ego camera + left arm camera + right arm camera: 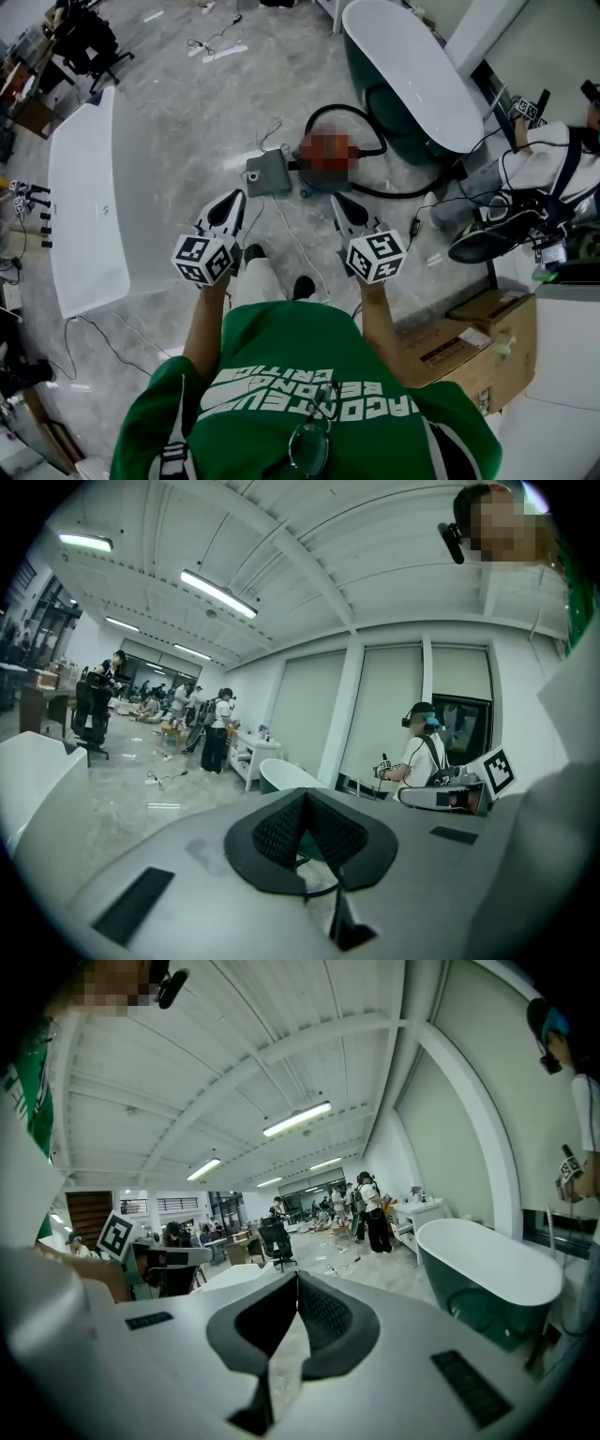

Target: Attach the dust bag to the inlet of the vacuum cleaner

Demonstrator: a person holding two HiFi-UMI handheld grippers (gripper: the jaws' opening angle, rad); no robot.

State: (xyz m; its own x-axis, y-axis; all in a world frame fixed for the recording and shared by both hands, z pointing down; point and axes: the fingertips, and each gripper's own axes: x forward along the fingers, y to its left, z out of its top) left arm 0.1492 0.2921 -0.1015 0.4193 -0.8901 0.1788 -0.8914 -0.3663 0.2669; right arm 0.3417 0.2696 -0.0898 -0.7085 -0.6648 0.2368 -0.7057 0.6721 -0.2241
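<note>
marble floor: a red vacuum cleaner (328,155) and what is likely the grey dust bag (267,173) lie ahead of the left tongs (236,195) and right tongs (337,199), both pinched closed and empty. approach stage; next, lower and open over the bag.

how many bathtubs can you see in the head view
2. A white bathtub at the left; a green-sided bathtub at the top right. Others may be out of frame.
</note>
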